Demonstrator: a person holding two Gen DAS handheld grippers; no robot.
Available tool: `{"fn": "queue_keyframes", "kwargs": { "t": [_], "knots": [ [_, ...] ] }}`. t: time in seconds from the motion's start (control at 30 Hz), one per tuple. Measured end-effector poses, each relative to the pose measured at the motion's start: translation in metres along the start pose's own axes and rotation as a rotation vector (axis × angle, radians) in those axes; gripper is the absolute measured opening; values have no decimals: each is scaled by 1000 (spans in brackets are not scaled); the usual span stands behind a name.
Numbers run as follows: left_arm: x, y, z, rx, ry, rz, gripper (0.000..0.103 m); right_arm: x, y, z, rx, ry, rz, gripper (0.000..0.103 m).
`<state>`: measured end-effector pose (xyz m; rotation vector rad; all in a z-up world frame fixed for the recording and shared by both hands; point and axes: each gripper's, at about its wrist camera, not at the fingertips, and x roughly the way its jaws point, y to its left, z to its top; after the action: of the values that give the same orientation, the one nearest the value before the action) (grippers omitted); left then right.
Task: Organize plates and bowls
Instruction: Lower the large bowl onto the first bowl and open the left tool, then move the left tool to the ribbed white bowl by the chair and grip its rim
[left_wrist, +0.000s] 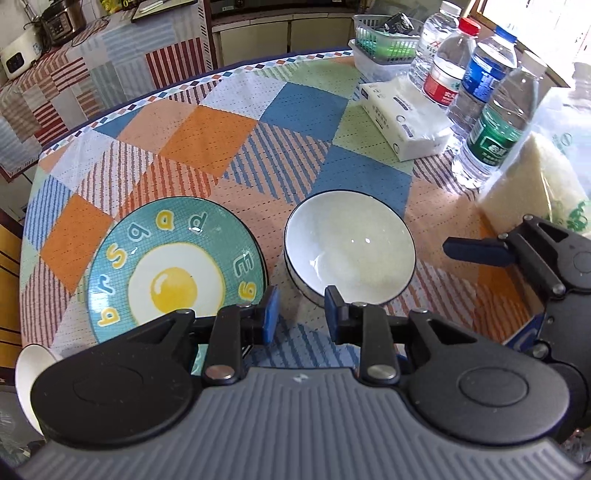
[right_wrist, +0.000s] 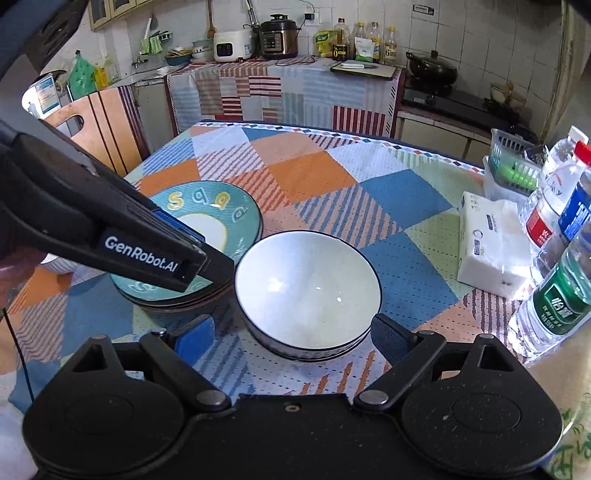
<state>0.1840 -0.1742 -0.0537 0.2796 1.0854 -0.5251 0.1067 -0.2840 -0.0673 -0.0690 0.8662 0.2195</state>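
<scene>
The white glazed ceramic bowl with a thin dark rim (right_wrist: 307, 291) stands on the desk covered with a colourful patchwork cloth (right_wrist: 332, 177), just beside the teal round plate with a fried-egg picture and yellow letters (left_wrist: 173, 269), which seems to lie on top of other plates. The right tool (right_wrist: 293, 332) is spread wide, its blue pads on either side of the bowl's near wall and holding nothing. The left tool (left_wrist: 301, 315) is partly spread and also empty, in the gap between plate and bowl. I judge that the glazed wall could slip if the pads close low on the curve, and the bowl could knock the plate stack or tip against the left tool. The bowl sits upright, its mouth facing up; it is round, so its only axis is vertical.
</scene>
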Motion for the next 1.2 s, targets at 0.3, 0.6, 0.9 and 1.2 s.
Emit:
{"fn": "queue_keyframes", "kwargs": {
  "t": [0.3,0.6,0.9,1.2],
  "knots": [
    [-46,7,-19,59,6,23,28,-38,34,6,-31,6,19,94],
    [-92,22,-45,61,-40,10,31,-67,84,9,-115,-10,37,94],
    [-126,61,-86,26,-49,21,33,-78,137,15,-202,-6,109,94],
    [-143,113,-133,-19,-48,58,41,-70,185,25,-269,13,142,94]
  ]
}}
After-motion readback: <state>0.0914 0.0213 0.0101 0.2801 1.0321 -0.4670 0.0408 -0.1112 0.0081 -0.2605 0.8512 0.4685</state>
